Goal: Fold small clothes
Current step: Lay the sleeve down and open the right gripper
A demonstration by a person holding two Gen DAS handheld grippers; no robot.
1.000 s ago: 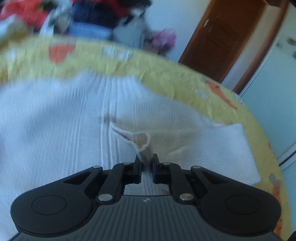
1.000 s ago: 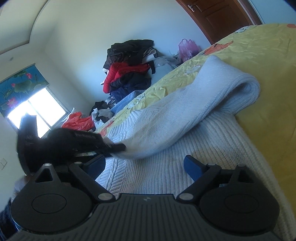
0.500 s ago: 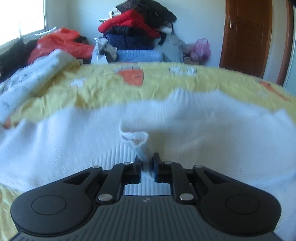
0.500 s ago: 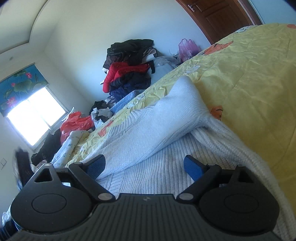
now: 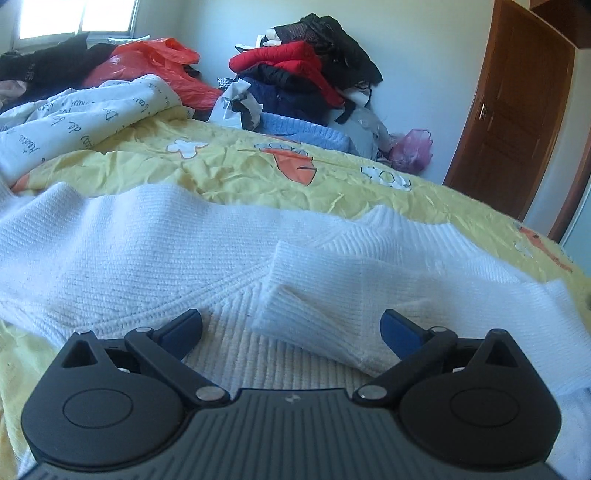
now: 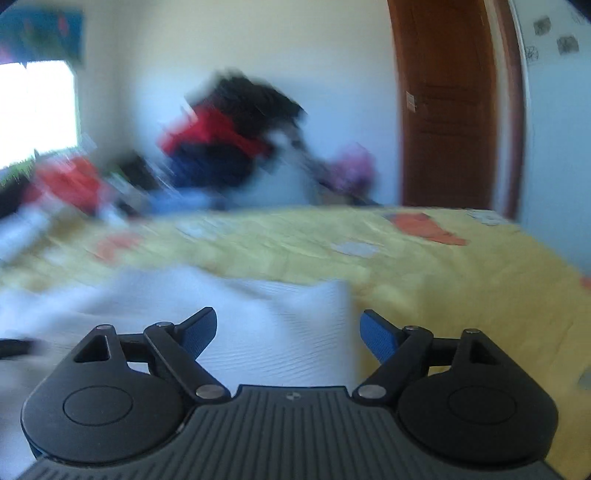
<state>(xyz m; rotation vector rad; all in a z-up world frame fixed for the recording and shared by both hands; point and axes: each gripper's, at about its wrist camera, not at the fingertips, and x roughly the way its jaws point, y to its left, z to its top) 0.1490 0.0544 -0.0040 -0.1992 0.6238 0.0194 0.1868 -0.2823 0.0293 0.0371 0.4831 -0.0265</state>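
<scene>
Pale walls, a brown wooden door [image 5: 509, 110] — bright window [image 5: 105, 16] at left.

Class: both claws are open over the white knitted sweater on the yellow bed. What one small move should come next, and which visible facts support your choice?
Probably the right claw should close on the sweater edge in front of it, likely to start the next fold. One sleeve already lies folded across the body, and the left claw is open, gripping nothing. The right view is blurred, so the exact edge is uncertain.
</scene>
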